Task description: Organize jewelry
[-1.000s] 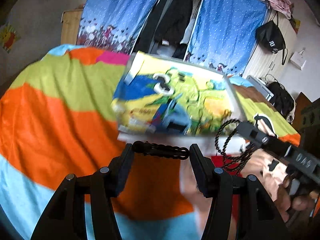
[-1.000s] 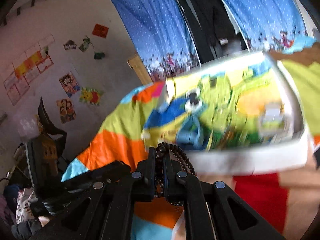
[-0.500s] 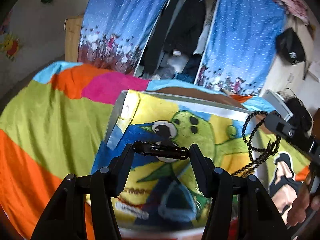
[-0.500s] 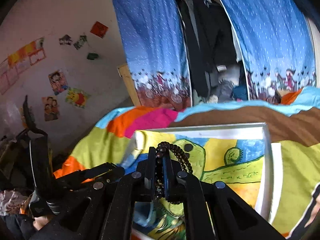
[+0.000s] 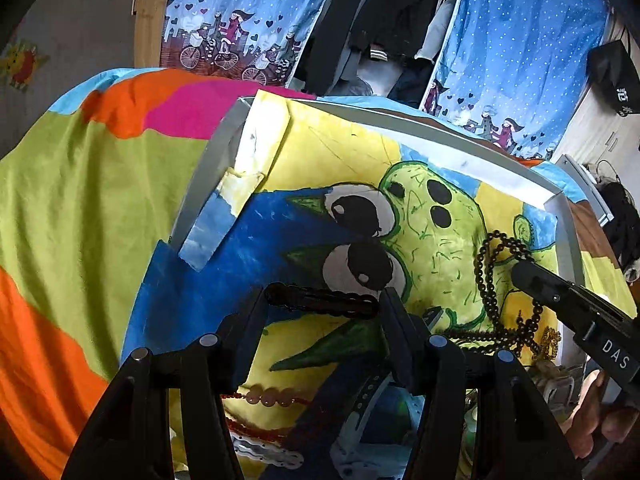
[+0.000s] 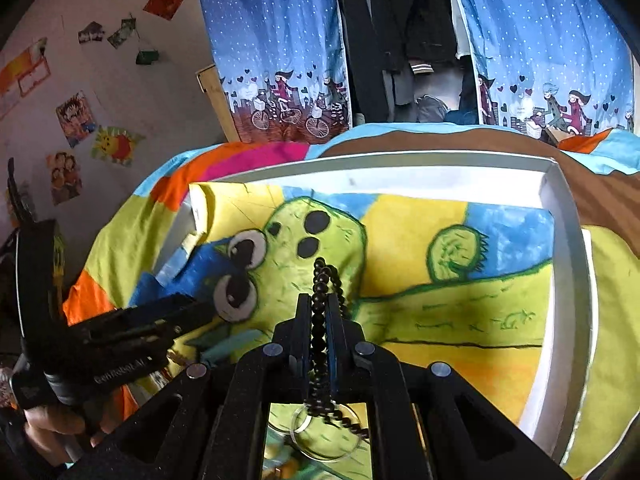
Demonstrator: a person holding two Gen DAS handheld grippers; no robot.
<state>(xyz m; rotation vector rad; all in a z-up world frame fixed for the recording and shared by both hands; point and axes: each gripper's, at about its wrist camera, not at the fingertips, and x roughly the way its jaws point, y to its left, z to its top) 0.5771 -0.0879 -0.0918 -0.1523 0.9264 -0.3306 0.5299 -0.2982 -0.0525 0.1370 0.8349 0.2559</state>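
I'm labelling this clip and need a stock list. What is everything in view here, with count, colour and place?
Shallow white cardboard box: one, lying on the bed, lined with a painted green-cactus picture.
Dark bead necklace: one, black-brown, pinched in the right gripper's jaws, hanging over the box.
Black ridged hair clip: one, spanning the left gripper's jaws.
Pink bead string on red cord: one, in the box near its front.
White link bracelet: one, at the box's front edge.
Clear ring: one, in the box below the necklace.
Striped bedspread: one, orange, lime, pink, blue, under the box.
Blue dotted curtains: two, behind the bed.
Left gripper: black, holding the clip.
Right gripper: black, shut on the necklace.
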